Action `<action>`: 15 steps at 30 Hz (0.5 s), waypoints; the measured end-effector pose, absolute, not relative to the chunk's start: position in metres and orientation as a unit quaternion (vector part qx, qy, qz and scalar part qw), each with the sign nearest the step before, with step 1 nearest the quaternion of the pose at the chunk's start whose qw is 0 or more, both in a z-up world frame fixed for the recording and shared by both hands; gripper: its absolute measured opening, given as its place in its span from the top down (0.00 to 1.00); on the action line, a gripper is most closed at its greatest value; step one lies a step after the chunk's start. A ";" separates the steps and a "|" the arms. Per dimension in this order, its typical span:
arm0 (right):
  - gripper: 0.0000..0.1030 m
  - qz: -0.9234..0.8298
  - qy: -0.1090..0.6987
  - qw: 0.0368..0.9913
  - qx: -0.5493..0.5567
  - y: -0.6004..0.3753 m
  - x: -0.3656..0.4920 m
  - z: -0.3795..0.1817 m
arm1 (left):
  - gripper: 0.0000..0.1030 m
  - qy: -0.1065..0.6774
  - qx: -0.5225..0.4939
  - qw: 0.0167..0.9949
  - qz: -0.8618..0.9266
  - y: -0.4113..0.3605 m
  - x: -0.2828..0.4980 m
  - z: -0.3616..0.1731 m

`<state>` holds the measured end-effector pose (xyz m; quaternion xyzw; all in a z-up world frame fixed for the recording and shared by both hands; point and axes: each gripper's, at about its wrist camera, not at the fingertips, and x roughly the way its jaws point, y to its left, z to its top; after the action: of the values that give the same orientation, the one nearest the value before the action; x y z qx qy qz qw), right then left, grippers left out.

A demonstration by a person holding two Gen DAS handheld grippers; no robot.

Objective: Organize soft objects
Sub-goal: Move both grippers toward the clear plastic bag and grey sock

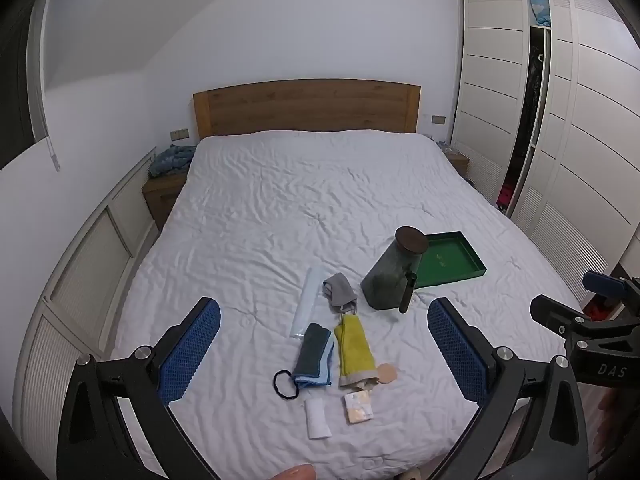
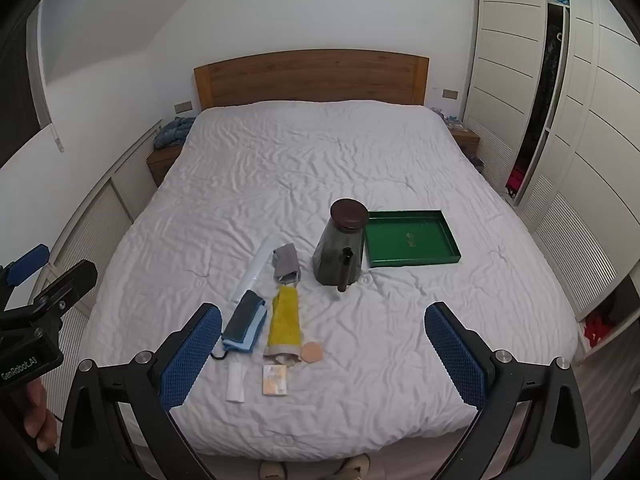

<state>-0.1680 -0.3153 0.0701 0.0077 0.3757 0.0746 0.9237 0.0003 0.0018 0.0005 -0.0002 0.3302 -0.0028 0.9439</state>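
Opening step: both the left gripper (image 1: pixel 324 344) and right gripper (image 2: pixel 323 354) hover spread and empty; folded cloths (image 2: pixel 262 316) lie at 11 o'clock of the right gripper, the green tray (image 2: pixel 412 242), presumably the destination, at 1 o'clock.

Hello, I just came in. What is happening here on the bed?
A person holds one pair of tongs in each hand above the foot of the bed. The left tongs and right tongs are both open and hold nothing. Small soft things lie near the edge: a yellow cloth, a blue folded cloth, a grey cloth and a black hair tie. A dark jar stands beside an empty green tray. Nothing is sorted yet.
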 end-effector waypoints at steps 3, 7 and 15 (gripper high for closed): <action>0.00 0.075 0.376 0.924 0.007 -0.315 -0.168 0.070 | 0.01 0.330 -0.001 0.944 -0.003 0.003 0.001 -0.002; 0.00 0.076 0.375 0.924 0.005 -0.312 -0.169 0.071 | 0.01 0.331 -0.001 0.944 -0.001 0.001 0.002 -0.003; 0.00 0.084 0.376 0.923 0.004 -0.319 -0.163 0.066 | 0.01 0.338 -0.002 0.941 0.011 -0.006 0.008 -0.012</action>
<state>-0.1631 -0.3195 0.0665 0.0039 0.3758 0.0839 0.9229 0.0081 -0.0063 -0.0123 -0.0018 0.3383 0.0112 0.9410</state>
